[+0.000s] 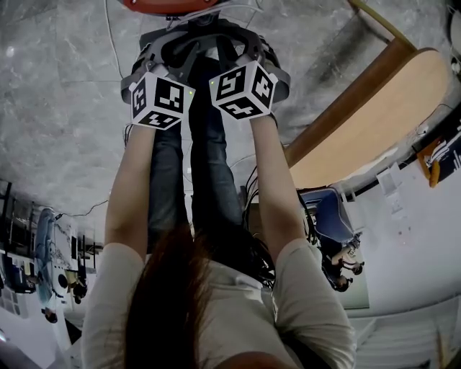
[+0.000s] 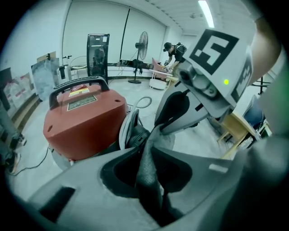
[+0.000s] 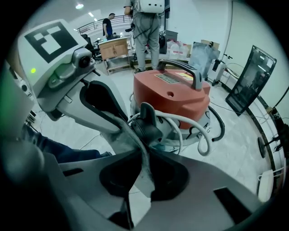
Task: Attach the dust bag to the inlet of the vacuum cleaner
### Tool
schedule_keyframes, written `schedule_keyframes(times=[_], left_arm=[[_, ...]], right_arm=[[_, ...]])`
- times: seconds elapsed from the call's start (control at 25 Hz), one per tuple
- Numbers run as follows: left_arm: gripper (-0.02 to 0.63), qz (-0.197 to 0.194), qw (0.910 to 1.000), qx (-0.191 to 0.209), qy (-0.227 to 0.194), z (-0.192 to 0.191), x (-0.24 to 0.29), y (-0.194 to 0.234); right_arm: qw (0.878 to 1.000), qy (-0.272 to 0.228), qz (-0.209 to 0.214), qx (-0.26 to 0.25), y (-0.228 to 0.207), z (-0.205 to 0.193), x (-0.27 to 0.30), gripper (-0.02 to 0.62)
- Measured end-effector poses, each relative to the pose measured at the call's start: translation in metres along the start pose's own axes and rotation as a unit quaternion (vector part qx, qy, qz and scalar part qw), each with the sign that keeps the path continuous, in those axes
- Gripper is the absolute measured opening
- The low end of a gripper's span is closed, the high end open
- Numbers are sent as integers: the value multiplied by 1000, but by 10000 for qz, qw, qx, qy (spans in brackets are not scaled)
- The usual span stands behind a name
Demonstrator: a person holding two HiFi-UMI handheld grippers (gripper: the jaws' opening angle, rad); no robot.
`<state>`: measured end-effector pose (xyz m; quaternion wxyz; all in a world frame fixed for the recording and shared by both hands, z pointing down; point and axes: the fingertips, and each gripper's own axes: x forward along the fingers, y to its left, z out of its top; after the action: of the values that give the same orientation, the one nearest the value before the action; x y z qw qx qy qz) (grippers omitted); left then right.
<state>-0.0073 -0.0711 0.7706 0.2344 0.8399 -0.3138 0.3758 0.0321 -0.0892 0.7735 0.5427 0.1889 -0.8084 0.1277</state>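
The red vacuum cleaner stands on the floor just ahead of both grippers; only its edge shows in the head view. A black fitting sits at its front, beside a white hose. The grey fabric dust bag is stretched between the grippers, close to that fitting. My left gripper is shut on one part of it, and my right gripper is shut on another. In the head view the marker cubes hide the jaws.
A wooden table curves along the right. A standing fan and a black cabinet stand behind the vacuum cleaner. People work at the back. Cables trail over the grey floor.
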Motion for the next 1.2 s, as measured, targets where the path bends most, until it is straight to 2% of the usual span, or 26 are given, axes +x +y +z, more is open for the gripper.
schedule_keyframes(times=[0.04, 0.12, 0.24, 0.32, 0.48, 0.6, 0.72, 0.84, 1.04, 1.2], left_arm=[[84, -2, 9999, 108, 58, 1, 1, 0], [87, -89, 9979, 608, 219, 3, 2, 1], [97, -387, 9852, 1611, 430, 7, 4, -1], [101, -588, 9801, 1840, 459, 8, 5, -1], [114, -761, 9867, 1397, 336, 7, 8, 1], [106, -618, 9943, 863, 141, 3, 6, 2], [84, -418, 9977, 530, -11, 0, 3, 2], [83, -367, 9985, 402, -43, 1, 3, 3], [81, -430, 9983, 391, 65, 1, 5, 3], [83, -388, 9989, -8, 267, -2, 5, 4]], right_arm=[[10000, -23, -17, 81, 0, 0, 0, 54], [9995, -80, -83, 309, 0, -2, -2, 54], [9977, -189, -208, 612, 2, -5, -5, 53], [9963, -218, -286, 782, 3, -7, -7, 52], [9960, -138, -342, 810, 2, -10, -6, 52], [9977, -61, -292, 613, 2, -7, -3, 54], [9989, -34, -190, 428, 1, -1, 1, 54], [9993, -37, -138, 347, -2, 1, 2, 54], [9981, -65, -204, 582, -2, 0, 1, 54], [9969, -6, -172, 763, 0, -1, 0, 58]])
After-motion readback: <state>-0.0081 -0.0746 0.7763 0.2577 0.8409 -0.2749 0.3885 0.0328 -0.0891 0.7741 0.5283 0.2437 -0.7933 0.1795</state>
